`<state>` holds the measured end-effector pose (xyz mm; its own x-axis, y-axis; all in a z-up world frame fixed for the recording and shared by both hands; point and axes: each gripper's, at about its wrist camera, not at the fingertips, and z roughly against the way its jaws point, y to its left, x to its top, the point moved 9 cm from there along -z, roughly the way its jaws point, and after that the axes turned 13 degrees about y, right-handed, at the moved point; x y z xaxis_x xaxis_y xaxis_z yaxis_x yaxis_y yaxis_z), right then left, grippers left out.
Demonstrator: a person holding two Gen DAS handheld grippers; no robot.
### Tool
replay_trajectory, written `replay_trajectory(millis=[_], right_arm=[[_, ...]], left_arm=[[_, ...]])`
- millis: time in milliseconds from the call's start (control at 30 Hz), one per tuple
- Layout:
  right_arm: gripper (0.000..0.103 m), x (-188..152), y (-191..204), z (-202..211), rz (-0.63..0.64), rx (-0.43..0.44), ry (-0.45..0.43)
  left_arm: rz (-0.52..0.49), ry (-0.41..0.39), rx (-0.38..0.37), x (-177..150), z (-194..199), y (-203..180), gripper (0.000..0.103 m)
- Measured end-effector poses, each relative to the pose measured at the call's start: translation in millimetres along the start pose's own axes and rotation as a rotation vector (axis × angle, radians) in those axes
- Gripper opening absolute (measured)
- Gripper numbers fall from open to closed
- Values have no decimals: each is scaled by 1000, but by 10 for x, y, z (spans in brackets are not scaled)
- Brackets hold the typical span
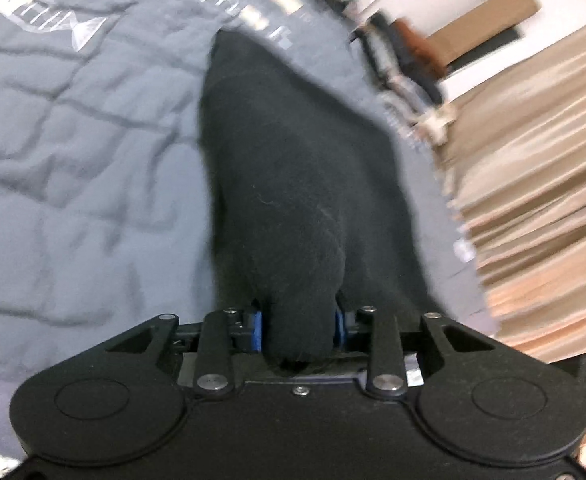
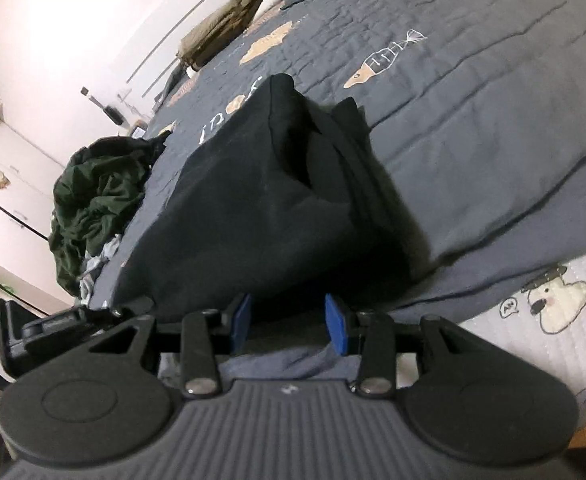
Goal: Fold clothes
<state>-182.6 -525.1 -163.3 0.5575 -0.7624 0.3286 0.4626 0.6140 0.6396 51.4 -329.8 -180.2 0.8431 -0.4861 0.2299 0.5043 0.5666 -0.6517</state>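
Observation:
A black garment (image 1: 293, 152) lies bunched on the grey-blue bedspread (image 1: 73, 160), its near end lifted. My left gripper (image 1: 299, 326) is shut on a thick fold of it, and the cloth bulges up between the blue pads (image 1: 256, 328). In the right wrist view the same black garment (image 2: 261, 200) rises like a tent from its near edge. My right gripper (image 2: 288, 322) holds that edge, with dark cloth filling the gap between its blue pads (image 2: 240, 322). The left gripper (image 2: 53, 326) shows close by at the left, at the same edge.
A crumpled dark green garment (image 2: 97, 196) lies on the bed (image 2: 473, 120) to the left, near a white wall. More clothes are piled along the far edge (image 2: 229, 20). A white quilted sheet with cartoon prints (image 2: 553, 308) shows at right. Beige pleated curtains (image 1: 533, 160) hang beside the bed.

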Motion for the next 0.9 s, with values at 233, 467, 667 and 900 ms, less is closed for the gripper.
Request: replay_trajectory(millis=[233,467,667,900], right_arm=[[40,225,230,180,36,95,-76],[41,660,384,-63,141,-66,-68],[46,1167,342,-221,206,-198,-110],[51,1708,329,-520,255,-243,-133]], left_arm=[[-19,3,48,-33,135,-26,45],[-40,-63,94,37,338,-11,53],[-43,-162,129,136,547,13,70],[-113,-206,180,238,538,-91,74]])
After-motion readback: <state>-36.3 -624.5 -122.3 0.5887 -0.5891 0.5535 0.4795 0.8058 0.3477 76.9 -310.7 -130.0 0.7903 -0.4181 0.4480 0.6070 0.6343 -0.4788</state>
